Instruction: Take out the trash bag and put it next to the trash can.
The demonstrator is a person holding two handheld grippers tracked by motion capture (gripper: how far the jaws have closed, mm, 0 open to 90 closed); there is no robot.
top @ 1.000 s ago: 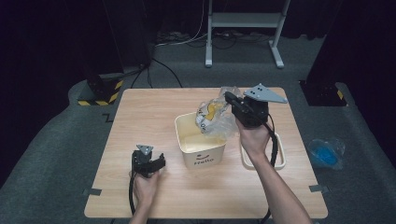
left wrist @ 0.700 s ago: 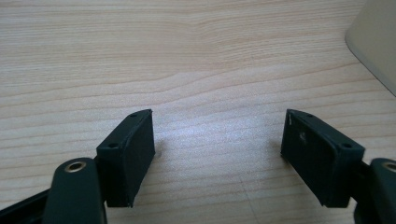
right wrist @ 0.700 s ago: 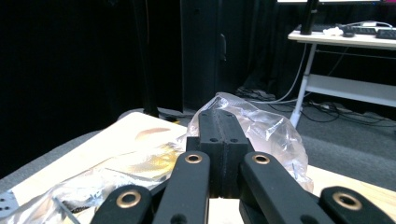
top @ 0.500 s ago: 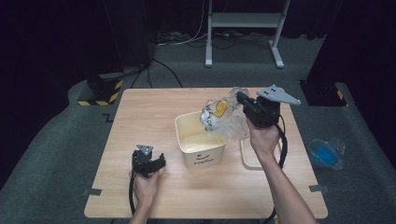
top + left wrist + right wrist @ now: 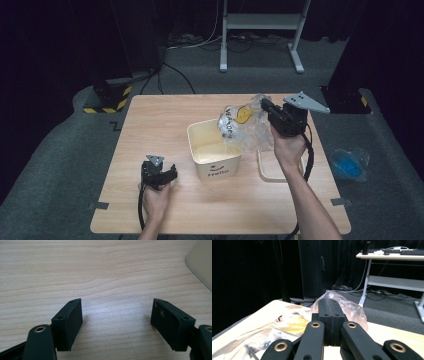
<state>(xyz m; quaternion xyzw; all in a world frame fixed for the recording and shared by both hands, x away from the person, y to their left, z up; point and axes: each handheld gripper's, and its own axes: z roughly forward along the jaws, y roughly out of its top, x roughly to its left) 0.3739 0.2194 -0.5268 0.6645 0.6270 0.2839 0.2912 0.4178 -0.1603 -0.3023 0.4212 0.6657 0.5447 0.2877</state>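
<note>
High view, change: the right tongs (image 5: 265,106) are carrying the clear plastic bag (image 5: 245,127) further toward the table's right and far side than a second ago; then the bag was hanging over the middle of the cream tub (image 5: 214,149), now it is hanging past the tub's far right corner. The left tongs (image 5: 172,174) are staying where they were.

High view, bag: crumpled and see-through, with a yellow patch and dark lettering on the side facing up. It is hanging in the air, its lower folds just over the tub's rim; whether they are touching the rim I cannot tell.

High view, other things: a cream lid (image 5: 276,166) is lying flat on the table (image 5: 155,120) just right of the tub, under the right forearm. A blue item in clear wrap (image 5: 348,163) is lying on the grey floor, right of the table.

Left gripper view, tongs: the left tongs (image 5: 117,323) are standing wide apart, released, nothing between them, hovering low over bare wood. A corner of the tub (image 5: 201,261) is showing at the upper right.

Right gripper view, tongs: the right tongs (image 5: 332,305) are clenched tight, pinching a fold of the bag (image 5: 352,308), which is billowing out beyond the tips and trailing down to the left with its yellow print.
</note>
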